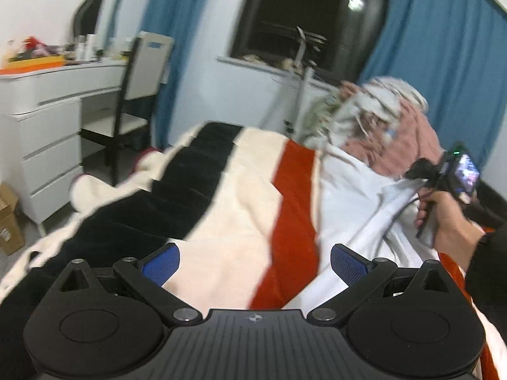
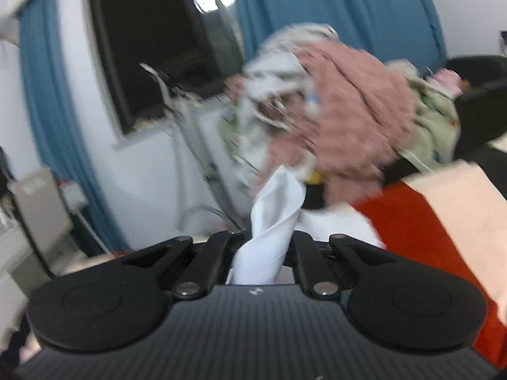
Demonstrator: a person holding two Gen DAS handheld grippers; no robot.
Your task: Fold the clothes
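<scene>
Left tool (image 1: 255, 261) spread wide over striped blanket (image 1: 247, 196), right tool (image 2: 263, 253) pinching white garment (image 2: 272, 218)

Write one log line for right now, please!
step: fold start | left gripper: open, over blanket | right gripper: shut on white cloth | pile: unfolded

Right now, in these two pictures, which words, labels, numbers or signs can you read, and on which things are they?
No text can be read.
Left gripper body: a small round emblem, no letters.
Right gripper body: a small mark, too blurred.
Cardboard box: a printed mark, too small.
Screen on the right gripper: lit, too small.
Bottles on the desk: labels blurred.
</scene>
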